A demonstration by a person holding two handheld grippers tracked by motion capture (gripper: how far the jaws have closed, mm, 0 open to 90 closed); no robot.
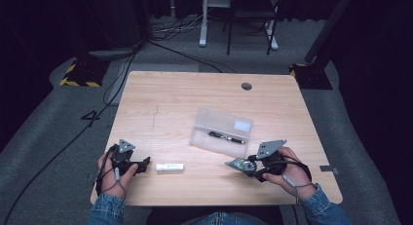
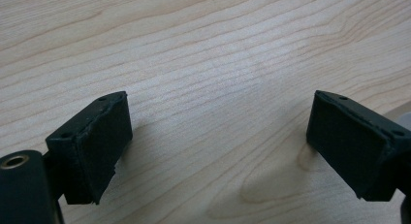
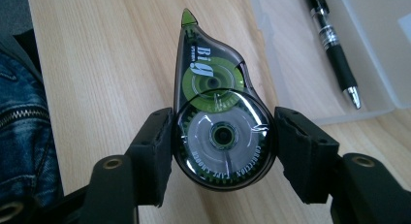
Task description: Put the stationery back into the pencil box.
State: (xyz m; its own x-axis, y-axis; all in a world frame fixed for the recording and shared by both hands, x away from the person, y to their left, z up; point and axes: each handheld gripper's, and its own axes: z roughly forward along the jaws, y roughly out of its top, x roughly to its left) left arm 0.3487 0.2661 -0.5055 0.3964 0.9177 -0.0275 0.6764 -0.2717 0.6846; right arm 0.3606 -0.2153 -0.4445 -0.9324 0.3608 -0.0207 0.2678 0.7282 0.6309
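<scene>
The right gripper [image 3: 223, 151] is pinching the correction tape dispenser [image 3: 218, 122] by its round body, at the clear pencil case's [image 1: 221, 130] 5 o'clock, probably for packing. The left gripper [image 2: 218, 141] is idling wide apart, with the white eraser [image 1: 169, 167] waiting at its 3 o'clock.

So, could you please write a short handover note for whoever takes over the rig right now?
Right gripper: shut on the correction tape, near the table's front edge.
Left gripper: open, holding nothing, low over the table.
Clear case: open, black pen inside.
White eraser: on the table beside the left gripper.
Likely left: tape and eraser into the case.
</scene>
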